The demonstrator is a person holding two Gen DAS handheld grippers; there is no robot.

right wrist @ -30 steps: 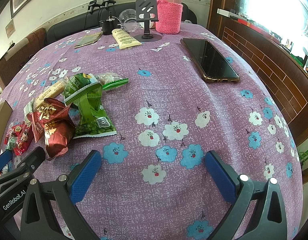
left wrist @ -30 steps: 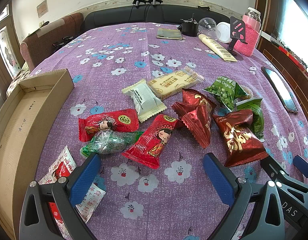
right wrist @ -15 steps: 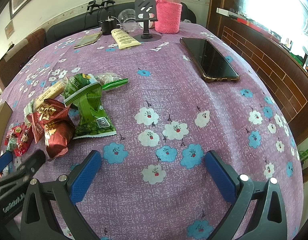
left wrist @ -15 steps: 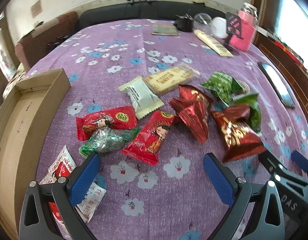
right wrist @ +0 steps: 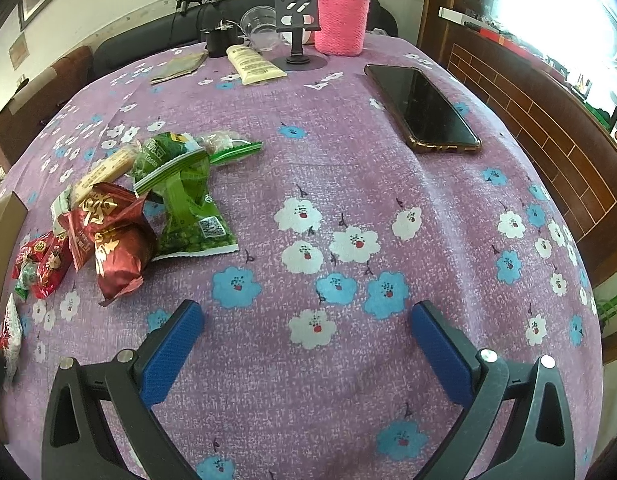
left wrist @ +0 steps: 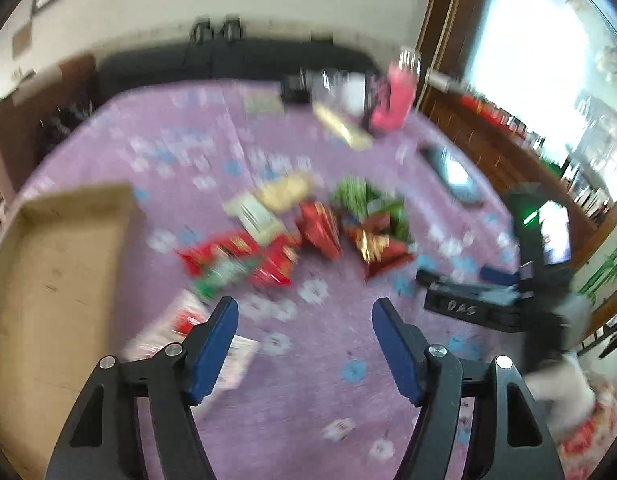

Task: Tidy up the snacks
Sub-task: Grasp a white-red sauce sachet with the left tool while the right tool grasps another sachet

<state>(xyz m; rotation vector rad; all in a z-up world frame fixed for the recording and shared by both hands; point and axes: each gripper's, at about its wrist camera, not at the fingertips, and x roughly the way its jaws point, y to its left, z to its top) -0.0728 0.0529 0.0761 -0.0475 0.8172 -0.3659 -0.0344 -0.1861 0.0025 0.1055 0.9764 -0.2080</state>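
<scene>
The left wrist view is blurred by motion. A heap of snack packets (left wrist: 304, 236) in red, green and cream lies mid-table, beside an open cardboard box (left wrist: 52, 280) at the left. My left gripper (left wrist: 304, 316) hangs above the cloth short of the heap; its jaws are closing with nothing between them. A white and red packet (left wrist: 188, 332) lies under its left finger. In the right wrist view the dark red packets (right wrist: 108, 240) and green packets (right wrist: 184, 200) lie at the left. My right gripper (right wrist: 308, 320) stands open over bare cloth, well right of them.
A purple flowered cloth (right wrist: 348, 160) covers the round table. A phone (right wrist: 424, 108) lies at the right. At the far edge stand a pink-sleeved bottle (right wrist: 342, 16), a phone stand (right wrist: 298, 20), a cream tube (right wrist: 254, 66) and a clear cup (right wrist: 262, 26). The right gripper's body (left wrist: 488, 296) shows at right.
The left gripper has risen and pulled back from the snack heap, turning rightward, and its jaws have narrowed. The right gripper has stayed where it was.
</scene>
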